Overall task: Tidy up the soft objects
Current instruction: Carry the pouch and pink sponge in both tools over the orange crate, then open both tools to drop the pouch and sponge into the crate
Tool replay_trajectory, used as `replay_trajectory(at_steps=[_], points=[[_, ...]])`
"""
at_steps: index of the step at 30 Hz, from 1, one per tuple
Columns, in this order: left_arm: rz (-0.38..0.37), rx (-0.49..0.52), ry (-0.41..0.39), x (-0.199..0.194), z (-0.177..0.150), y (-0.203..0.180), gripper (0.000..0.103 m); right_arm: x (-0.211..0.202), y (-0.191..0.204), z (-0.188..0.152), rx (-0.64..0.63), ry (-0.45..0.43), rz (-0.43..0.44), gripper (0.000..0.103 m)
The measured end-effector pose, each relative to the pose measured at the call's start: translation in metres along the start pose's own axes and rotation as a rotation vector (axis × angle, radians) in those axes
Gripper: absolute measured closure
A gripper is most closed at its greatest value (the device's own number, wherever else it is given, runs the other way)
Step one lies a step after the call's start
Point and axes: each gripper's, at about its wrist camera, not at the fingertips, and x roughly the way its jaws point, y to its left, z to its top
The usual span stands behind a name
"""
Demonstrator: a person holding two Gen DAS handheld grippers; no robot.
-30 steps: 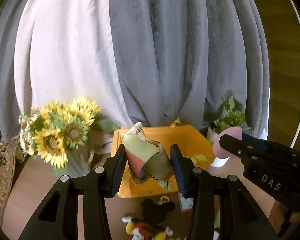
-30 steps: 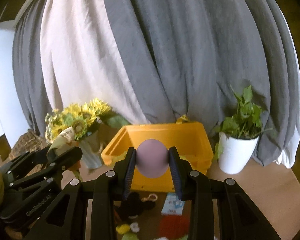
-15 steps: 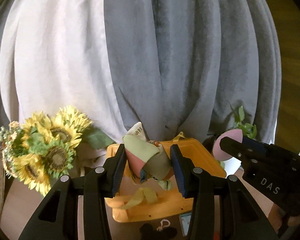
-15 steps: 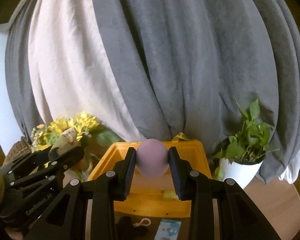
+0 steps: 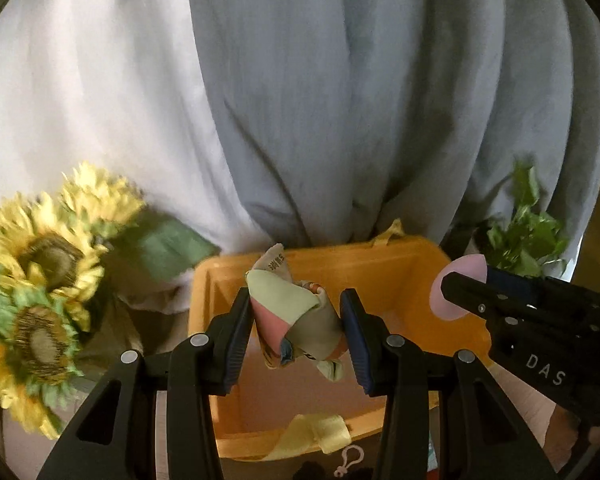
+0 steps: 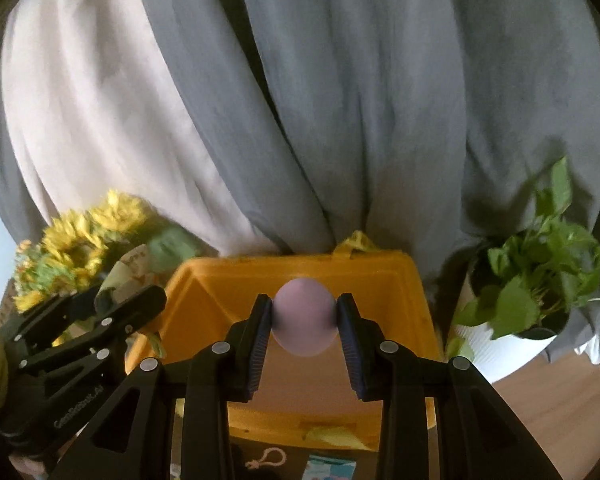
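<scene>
Both hand-held grippers have come forward since a second ago, and the yellow bin (image 5: pixel 400 280) now fills the view beneath them, so the drop looks close. The left hand-held gripper (image 5: pixel 296 328) is clenched on a patchwork soft toy (image 5: pixel 296 316); the right hand-held gripper (image 6: pixel 304 324) grasps a pink ball (image 6: pixel 304 322). Both loads hang above the open bin. Inside it, only a yellow ribbon (image 5: pixel 320 434) shows near the front wall; the rest is hidden.
</scene>
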Motion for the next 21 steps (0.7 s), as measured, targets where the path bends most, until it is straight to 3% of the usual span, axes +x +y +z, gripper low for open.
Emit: replay_trajectory(at_steps=[11, 13, 15, 21], points=[[0.000, -0.002, 0.170, 0.053, -0.001, -0.001, 0.055, 0.054, -0.017, -0.004, 0.054, 0.172, -0.002, 0.066], [0.007, 0.003, 0.180, 0.056, 0.000, -0.002, 0.041, 0.060, -0.020, -0.005, 0.066, 0.196, 0.003, 0.061], [0.020, 0.011, 0.176, 0.054, 0.000, -0.003, 0.039, 0.064, -0.022, -0.006, 0.072, 0.208, -0.003, 0.052], [0.064, 0.017, 0.149, 0.037, -0.003, -0.003, 0.031, 0.057, -0.024, -0.006, 0.073, 0.199, -0.023, 0.051]])
